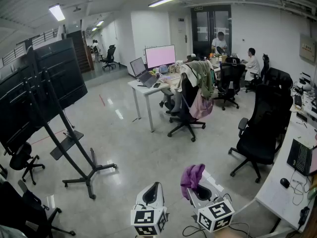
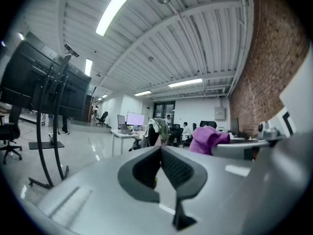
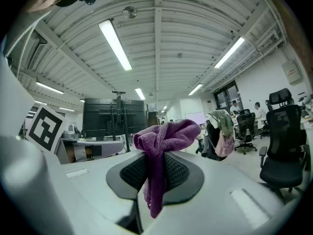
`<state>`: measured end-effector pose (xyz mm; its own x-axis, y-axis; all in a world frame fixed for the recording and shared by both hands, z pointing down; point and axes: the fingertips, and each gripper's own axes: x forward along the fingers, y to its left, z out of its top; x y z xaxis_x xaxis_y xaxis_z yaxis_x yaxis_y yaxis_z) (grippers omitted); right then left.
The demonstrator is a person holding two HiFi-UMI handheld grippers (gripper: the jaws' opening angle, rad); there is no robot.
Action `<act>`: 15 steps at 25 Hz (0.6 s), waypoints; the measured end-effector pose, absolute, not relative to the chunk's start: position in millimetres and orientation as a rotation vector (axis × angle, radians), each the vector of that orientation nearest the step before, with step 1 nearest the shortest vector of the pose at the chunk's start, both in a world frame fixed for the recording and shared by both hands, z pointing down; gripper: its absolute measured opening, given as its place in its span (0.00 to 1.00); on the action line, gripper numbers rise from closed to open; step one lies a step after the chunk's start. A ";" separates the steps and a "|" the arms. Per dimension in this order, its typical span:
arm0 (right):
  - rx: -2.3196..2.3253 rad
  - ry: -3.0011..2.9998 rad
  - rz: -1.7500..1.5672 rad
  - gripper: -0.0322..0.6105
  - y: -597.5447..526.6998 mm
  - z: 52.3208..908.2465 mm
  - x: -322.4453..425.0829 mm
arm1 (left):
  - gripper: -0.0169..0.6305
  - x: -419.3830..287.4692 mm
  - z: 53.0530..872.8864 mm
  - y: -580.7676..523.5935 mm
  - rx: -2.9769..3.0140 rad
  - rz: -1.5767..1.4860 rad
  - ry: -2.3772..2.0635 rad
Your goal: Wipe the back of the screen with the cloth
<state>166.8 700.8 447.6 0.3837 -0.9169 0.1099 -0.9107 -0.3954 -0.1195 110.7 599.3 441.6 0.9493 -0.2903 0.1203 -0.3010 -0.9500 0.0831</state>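
Note:
A large black screen (image 1: 37, 90) on a wheeled stand (image 1: 81, 170) stands at the left, its back with the mount bars turned toward me. It also shows as the screen (image 2: 39, 87) in the left gripper view and the screen (image 3: 115, 116) in the right gripper view. My right gripper (image 1: 194, 185) is shut on a purple cloth (image 1: 192, 175), which bunches above the jaws as the cloth (image 3: 164, 138) and hangs down between them. My left gripper (image 1: 154, 187) is low beside it, shut with nothing in it (image 2: 160, 153). Both grippers are well away from the screen.
A small black chair (image 1: 22, 160) stands by the stand's base. Desks with a monitor (image 1: 160, 56), laptops and black office chairs (image 1: 262, 128) fill the middle and right. A white desk (image 1: 290, 182) runs along the right edge. People sit at the far back.

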 end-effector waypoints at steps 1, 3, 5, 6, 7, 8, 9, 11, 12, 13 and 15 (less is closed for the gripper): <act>-2.572 1.726 -0.246 0.14 694.3 449.4 159.2 | 0.04 102.5 444.0 593.1 2.994 0.164 -0.472; -2.553 1.770 -0.252 0.14 680.3 453.4 143.8 | 0.04 85.1 448.5 580.4 2.976 0.161 -0.506; -2.522 1.823 -0.265 0.14 663.4 458.1 126.5 | 0.04 63.7 452.1 566.0 2.957 0.151 -0.554; -2.501 1.854 -0.271 0.14 653.4 460.4 116.8 | 0.04 51.0 453.7 557.5 2.948 0.148 -0.587; -2.477 1.886 -0.276 0.14 642.5 462.5 106.6 | 0.04 37.5 455.4 548.0 2.939 0.148 -0.626; -2.450 1.920 -0.280 0.14 631.1 464.5 96.1 | 0.04 23.5 457.7 537.9 2.928 0.153 -0.669; -2.422 1.954 -0.284 0.14 619.7 466.3 85.2 | 0.04 9.2 460.5 527.8 2.913 0.159 -0.715; -2.358 2.034 -0.299 0.14 596.3 470.6 61.9 | 0.04 -21.4 466.3 507.6 2.877 0.165 -0.817; -2.323 2.080 -0.309 0.14 583.7 473.2 49.9 | 0.04 -37.3 468.6 497.2 2.856 0.166 -0.874; -2.286 2.126 -0.320 0.14 570.2 475.9 38.3 | 0.04 -52.9 470.4 486.5 2.835 0.164 -0.930; -2.212 2.217 -0.333 0.14 540.9 481.6 16.9 | 0.04 -82.7 473.7 463.1 2.786 0.151 -1.037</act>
<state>16.9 540.9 481.6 -0.0135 -0.9880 0.1540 -0.9896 -0.0088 -0.1433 -82.7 463.1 473.7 0.7539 -0.6392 0.1518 -0.6559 -0.7454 0.1187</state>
